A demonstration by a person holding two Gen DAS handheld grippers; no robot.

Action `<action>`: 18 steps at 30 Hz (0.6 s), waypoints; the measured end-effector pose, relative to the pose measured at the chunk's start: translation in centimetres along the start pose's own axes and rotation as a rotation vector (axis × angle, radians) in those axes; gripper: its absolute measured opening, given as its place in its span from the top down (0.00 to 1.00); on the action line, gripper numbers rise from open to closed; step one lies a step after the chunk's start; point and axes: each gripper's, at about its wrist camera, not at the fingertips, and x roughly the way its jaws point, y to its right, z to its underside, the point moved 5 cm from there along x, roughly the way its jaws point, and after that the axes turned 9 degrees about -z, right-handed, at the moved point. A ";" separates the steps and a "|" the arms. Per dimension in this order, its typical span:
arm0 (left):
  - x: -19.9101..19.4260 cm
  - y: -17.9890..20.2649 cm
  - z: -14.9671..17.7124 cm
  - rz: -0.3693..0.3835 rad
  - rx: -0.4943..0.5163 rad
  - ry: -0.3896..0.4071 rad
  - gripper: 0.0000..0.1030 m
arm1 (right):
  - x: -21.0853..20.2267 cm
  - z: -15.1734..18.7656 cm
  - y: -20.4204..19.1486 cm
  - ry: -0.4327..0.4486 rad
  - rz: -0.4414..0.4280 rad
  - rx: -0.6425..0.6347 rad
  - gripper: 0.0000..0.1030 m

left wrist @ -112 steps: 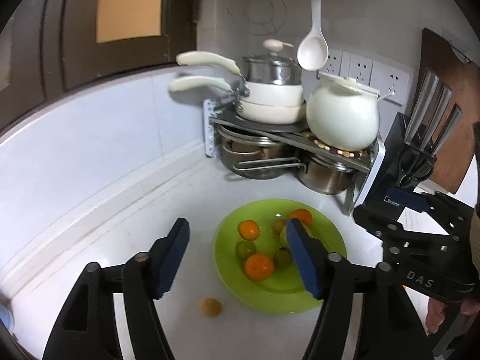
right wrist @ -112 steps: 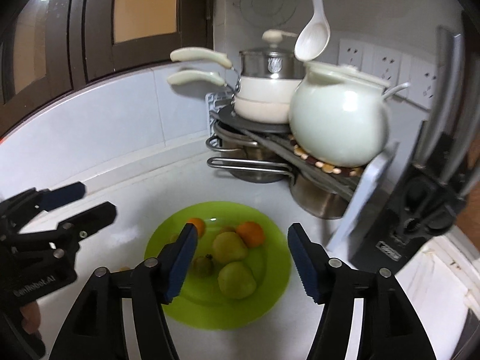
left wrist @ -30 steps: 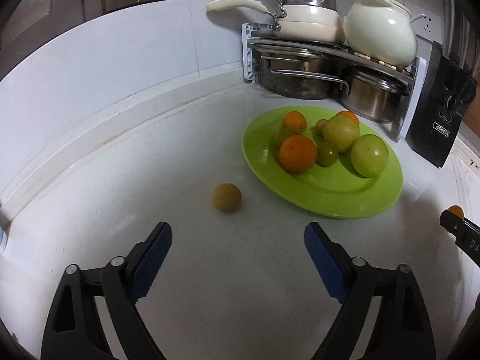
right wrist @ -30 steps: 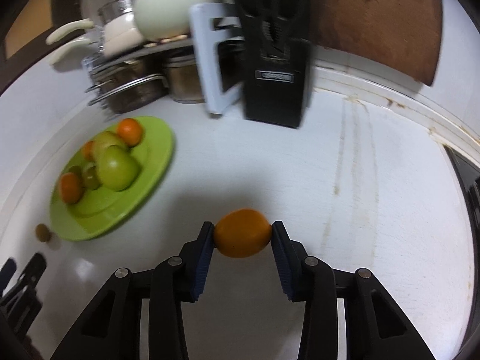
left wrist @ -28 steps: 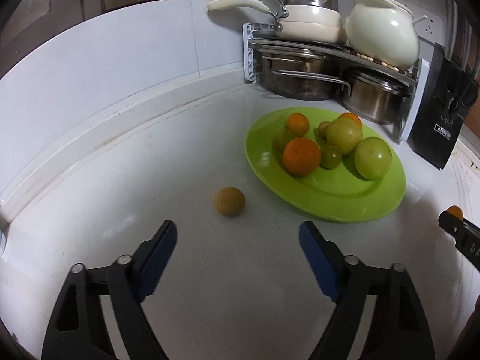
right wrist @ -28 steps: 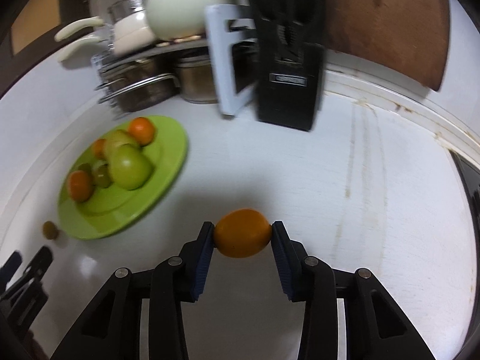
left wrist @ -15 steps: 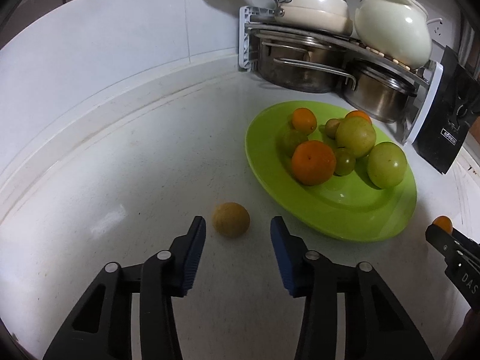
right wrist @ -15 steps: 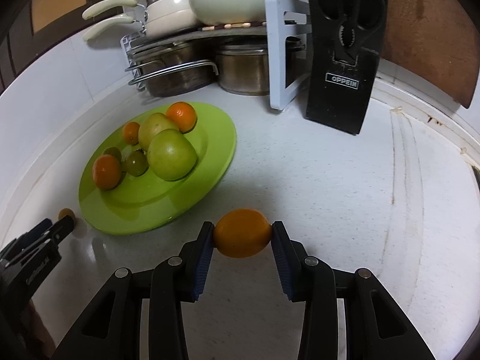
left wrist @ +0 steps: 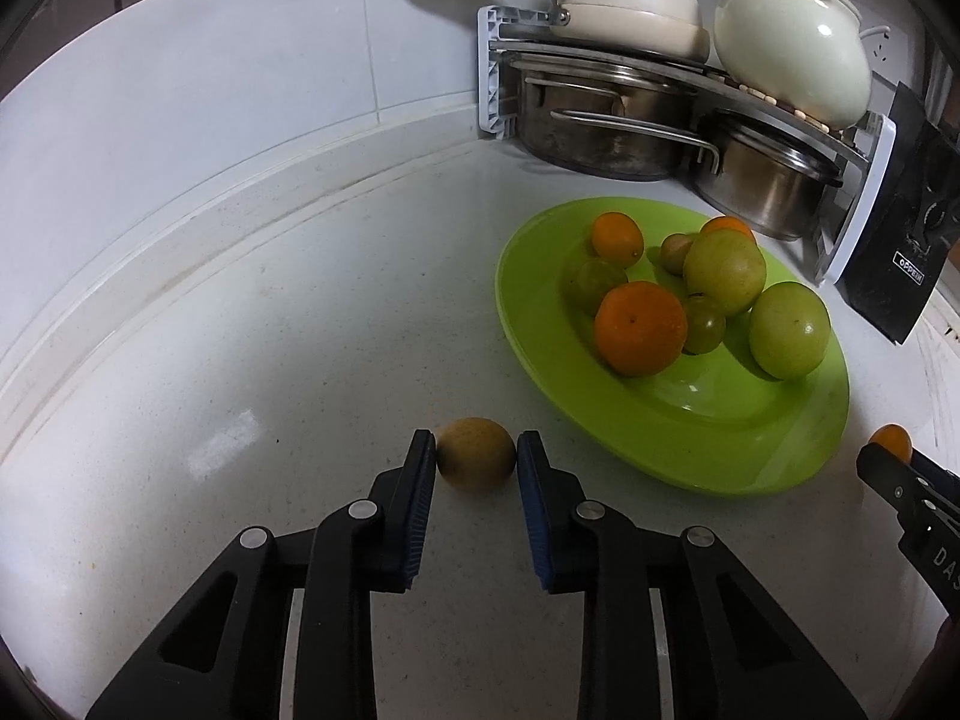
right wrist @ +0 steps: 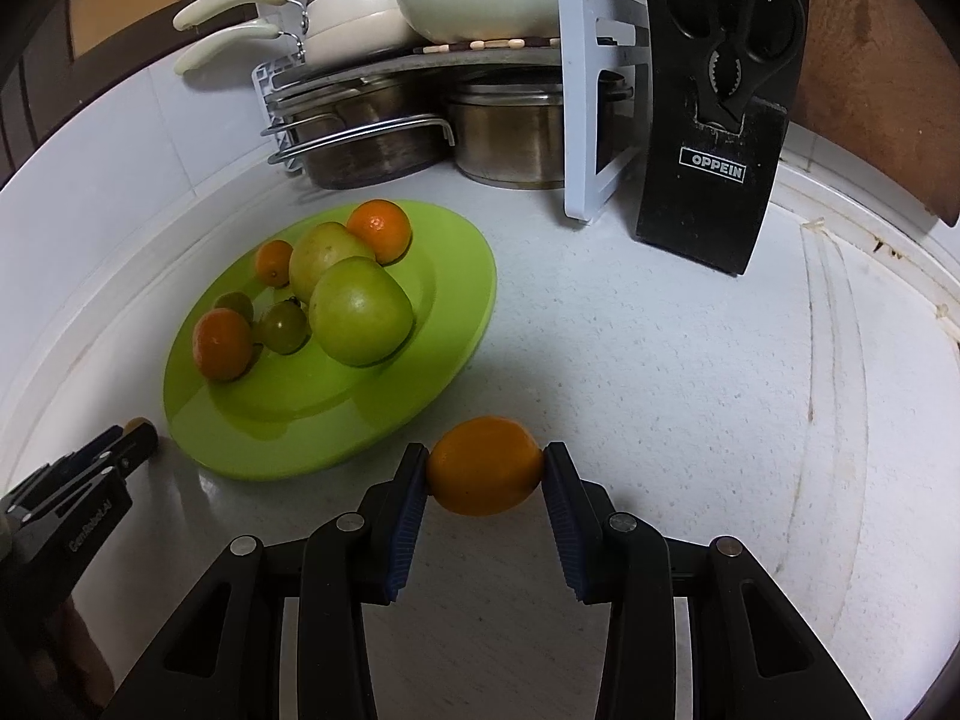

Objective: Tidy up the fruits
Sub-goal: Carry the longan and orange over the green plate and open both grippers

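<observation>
A green plate (left wrist: 750, 450) on the white counter holds several oranges and green fruits; it also shows in the right wrist view (right wrist: 456, 312). My left gripper (left wrist: 475, 456) is shut on a small brown-yellow fruit (left wrist: 475, 453) that rests on the counter just left of the plate. My right gripper (right wrist: 485, 465) is shut on an orange (right wrist: 485, 465) and holds it just right of the plate's near rim. The orange also shows at the right edge of the left wrist view (left wrist: 891, 439).
A metal rack (left wrist: 630, 66) with pots, pans and a white kettle (left wrist: 792, 60) stands behind the plate. A black knife block (right wrist: 714, 120) and a white board (right wrist: 594, 102) stand at the back right. A wall runs along the left.
My left gripper has moved down to the brown-yellow fruit and closed on it. My right gripper has carried the orange closer to the plate.
</observation>
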 end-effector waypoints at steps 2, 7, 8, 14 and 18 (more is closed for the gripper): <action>-0.3 0.0 0.1 0.002 0.001 0.004 0.73 | -0.1 0.0 0.0 0.002 -0.002 0.001 0.61; -1.5 -0.3 0.3 0.015 -0.001 0.015 0.73 | -0.6 -0.2 -0.1 0.009 -0.010 -0.004 0.61; -1.7 -0.3 0.4 0.017 -0.001 0.017 0.73 | -0.8 -0.2 -0.1 0.011 -0.015 -0.005 0.61; -4.0 -0.3 0.8 0.032 0.010 0.046 0.73 | -2.1 -0.3 -0.5 0.031 -0.031 -0.029 0.61; -5.5 -0.3 0.9 0.045 0.013 0.062 0.73 | -3.3 -0.5 -1.0 0.051 -0.045 -0.047 0.61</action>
